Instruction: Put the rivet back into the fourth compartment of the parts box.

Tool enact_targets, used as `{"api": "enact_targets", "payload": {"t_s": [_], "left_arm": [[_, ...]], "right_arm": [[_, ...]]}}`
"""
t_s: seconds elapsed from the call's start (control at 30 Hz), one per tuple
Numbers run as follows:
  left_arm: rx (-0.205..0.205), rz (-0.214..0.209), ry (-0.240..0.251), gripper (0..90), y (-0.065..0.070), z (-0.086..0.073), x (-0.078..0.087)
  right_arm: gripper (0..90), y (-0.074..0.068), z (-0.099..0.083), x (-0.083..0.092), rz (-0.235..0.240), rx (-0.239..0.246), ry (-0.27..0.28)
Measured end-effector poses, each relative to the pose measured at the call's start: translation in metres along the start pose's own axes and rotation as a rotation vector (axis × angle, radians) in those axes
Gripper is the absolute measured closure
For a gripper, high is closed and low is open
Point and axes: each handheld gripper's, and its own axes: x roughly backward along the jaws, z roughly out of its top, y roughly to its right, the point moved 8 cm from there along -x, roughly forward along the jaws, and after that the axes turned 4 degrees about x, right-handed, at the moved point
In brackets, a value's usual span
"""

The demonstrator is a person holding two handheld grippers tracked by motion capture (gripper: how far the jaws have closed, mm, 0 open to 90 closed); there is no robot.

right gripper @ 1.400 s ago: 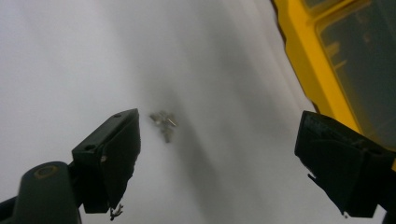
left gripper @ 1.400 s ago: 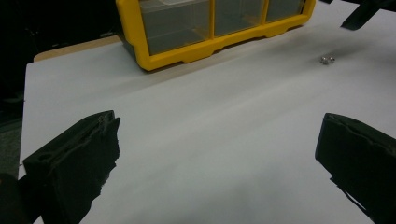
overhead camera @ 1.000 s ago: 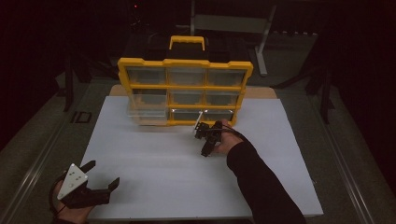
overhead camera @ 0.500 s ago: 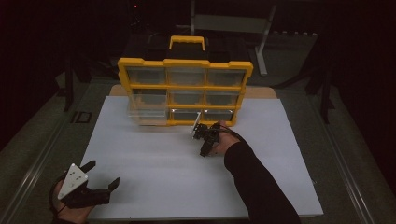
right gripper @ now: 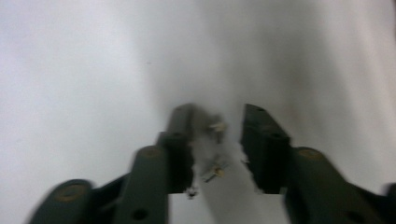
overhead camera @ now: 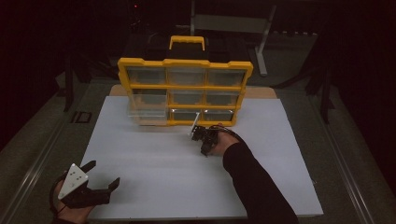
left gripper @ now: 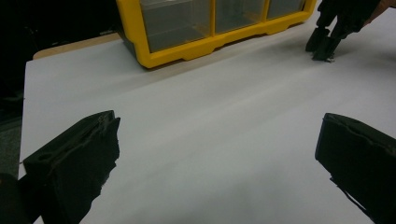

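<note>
Yellow organizer [overhead camera: 185, 91] is stood upright on the white worktop [overhead camera: 154, 163].
Left claw [overhead camera: 100, 179] is held wide apart; right claw [overhead camera: 204, 140] is parted slightly over small screws [right gripper: 215, 149].

A drawer organizer [overhead camera: 185, 91] stands at the back of the counter [overhead camera: 154, 182]. The right tongs [overhead camera: 201, 137] are just before it; the left tongs [overhead camera: 95, 179] lie at the near left corner.

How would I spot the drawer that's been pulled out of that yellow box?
Find the yellow organizer case standing upright at the far side of the white table. Go to its bottom row, left end. That clear drawer juts forward past the frame, while its neighbours sit flush.
</note>
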Motion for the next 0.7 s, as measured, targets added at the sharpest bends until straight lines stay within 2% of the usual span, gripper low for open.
{"api": "enact_targets", "payload": {"t_s": [0.13,0.27,0.5,0.57,0.7], "left_arm": [[0.001,-0.001,0.000,0.4,0.000,0.000,0.000],[0.000,-0.001,-0.002,0.5,0.000,0.000,0.000],[0.003,-0.001,-0.001,0.5,0.000,-0.001,0.000],[0.002,0.000,-0.001,0.5,0.000,0.000,0.000],[0.000,-0.002,-0.002,0.4,0.000,0.000,0.000]], "right_arm": [[77.2,-0.002,0.002,0.000,0.014,0.022,-0.008],[81.9,-0.003,0.002,-0.001,0.023,0.009,-0.021],[82.8,-0.003,0.001,0.000,0.020,0.017,-0.030],[82.8,-0.002,0.000,0.005,0.021,0.009,-0.031],[82.8,0.000,0.002,0.020,0.015,0.012,0.006]]}}
